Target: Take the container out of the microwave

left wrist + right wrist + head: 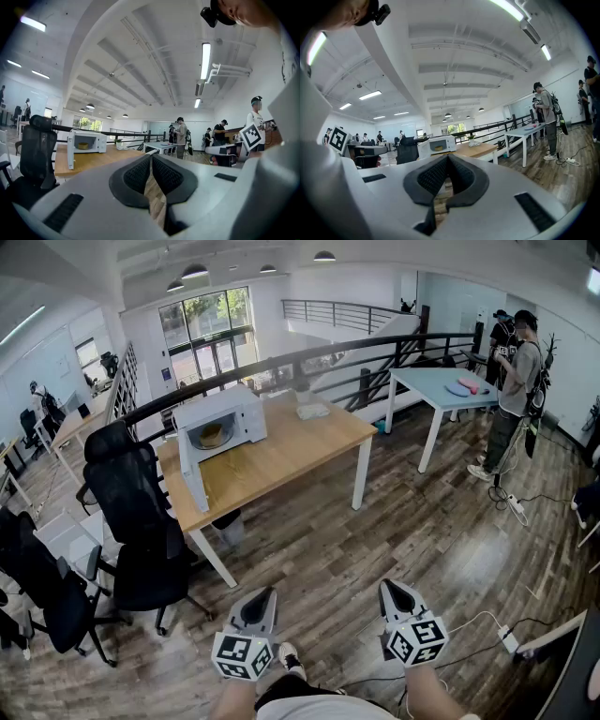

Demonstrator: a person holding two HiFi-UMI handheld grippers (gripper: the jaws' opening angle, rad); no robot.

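White microwave [246, 418] sits on the wooden table [291, 451] in the upper left of the head view. Its door [190, 476] is swung wide open on the left side of the opening, and you can see the container [213, 435] inside, a low yellowish bowl-looking thing. So it's not out yet and nothing is touching it.

Both claws are down at the bottom of the frame, well apart from the table, with a stretch of wood floor [422, 521] in between. The left claw [263, 596] is closed with nothing in it. The right claw [388, 588] is the same deal, tips pressed together and empty.

The bit that matters imo: the container lies up and to the left of both claws, and the left claw is the nearer one. The opening faces roughly this way, so it reads as a walk-up and reach-in. A black chair [141, 512] is parked just beside the door end of the table, so I'd guess coming in to the right of the door is cleaner. The container looks roundish, so I can't tell if it has a long side. Whichever claw goes in has to open first.
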